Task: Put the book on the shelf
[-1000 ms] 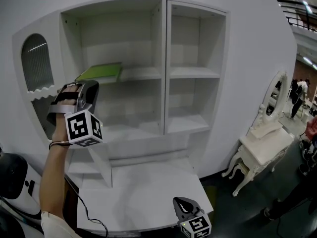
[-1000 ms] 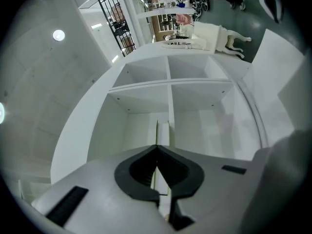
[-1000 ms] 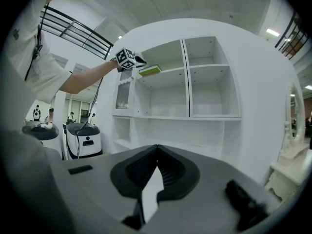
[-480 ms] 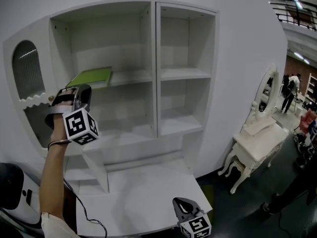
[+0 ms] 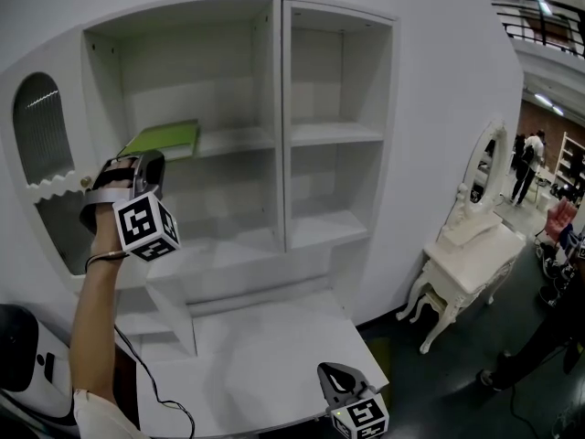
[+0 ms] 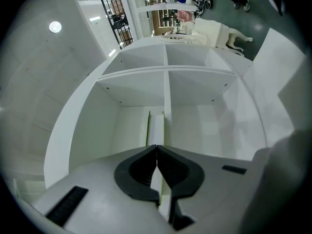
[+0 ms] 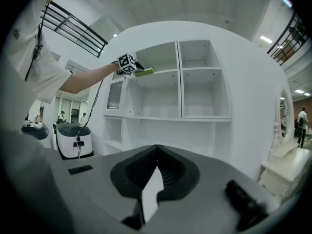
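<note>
Beyond left jaws: flat green book (image 5: 164,139) on white shelf (image 5: 239,139).
left gripper (image 6: 157,147): jaws pressed together.
right gripper (image 7: 157,148): jaws together, body cropped.

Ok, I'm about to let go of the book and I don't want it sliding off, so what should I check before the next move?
1. Flat green book lies on the white upper-left shelf board: ok.
2. Book pushed fully in: not ok. Its near end appears to jut past the board's front edge.
3. Left gripper has a firm hold: ok. Its jaws are closed on the book's near edge.
4. Nothing else in that compartment to block the book: ok.
5. Right gripper out of the way: ok. Its jaws are together with nothing between them, low by the white desk top.
</note>
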`<state>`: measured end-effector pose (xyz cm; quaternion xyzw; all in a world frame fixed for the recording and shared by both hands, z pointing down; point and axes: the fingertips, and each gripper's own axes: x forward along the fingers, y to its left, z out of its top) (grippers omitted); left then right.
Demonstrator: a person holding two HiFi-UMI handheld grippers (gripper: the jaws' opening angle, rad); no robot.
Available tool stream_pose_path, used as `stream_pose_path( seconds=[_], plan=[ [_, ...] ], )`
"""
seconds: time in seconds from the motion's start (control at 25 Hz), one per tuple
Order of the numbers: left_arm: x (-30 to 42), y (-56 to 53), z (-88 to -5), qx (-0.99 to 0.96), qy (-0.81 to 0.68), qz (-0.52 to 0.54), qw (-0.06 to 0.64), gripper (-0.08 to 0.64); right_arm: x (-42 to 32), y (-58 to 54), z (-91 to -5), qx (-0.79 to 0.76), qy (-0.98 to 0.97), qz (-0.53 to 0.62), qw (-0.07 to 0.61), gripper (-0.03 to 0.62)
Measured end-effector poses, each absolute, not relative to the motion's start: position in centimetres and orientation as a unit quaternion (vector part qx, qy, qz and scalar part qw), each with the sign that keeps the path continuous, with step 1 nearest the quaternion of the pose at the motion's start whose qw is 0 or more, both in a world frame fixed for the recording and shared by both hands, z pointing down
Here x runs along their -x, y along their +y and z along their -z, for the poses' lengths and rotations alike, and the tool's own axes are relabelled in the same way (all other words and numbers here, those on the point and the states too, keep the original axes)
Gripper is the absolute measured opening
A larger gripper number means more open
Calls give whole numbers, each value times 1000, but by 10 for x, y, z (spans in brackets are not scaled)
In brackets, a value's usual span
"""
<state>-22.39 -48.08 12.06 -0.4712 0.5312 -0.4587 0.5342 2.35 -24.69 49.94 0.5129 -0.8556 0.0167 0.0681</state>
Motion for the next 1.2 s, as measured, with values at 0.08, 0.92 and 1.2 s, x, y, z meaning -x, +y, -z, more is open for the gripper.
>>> stream_pose_path(
  seconds=[0.08,0.92,1.2],
  plan=[
    [222,-477,-120,472,531,455,537,11,-24,-247,-499,-513,-856,-16,68,12],
    [197,-382,-213,609,500,397,470,11,7,-245,-500,-434,-897,2,82,12],
    [198,-366,-285,659,500,397,397,11,25,-242,-500,-394,-915,3,84,12]
  ],
)
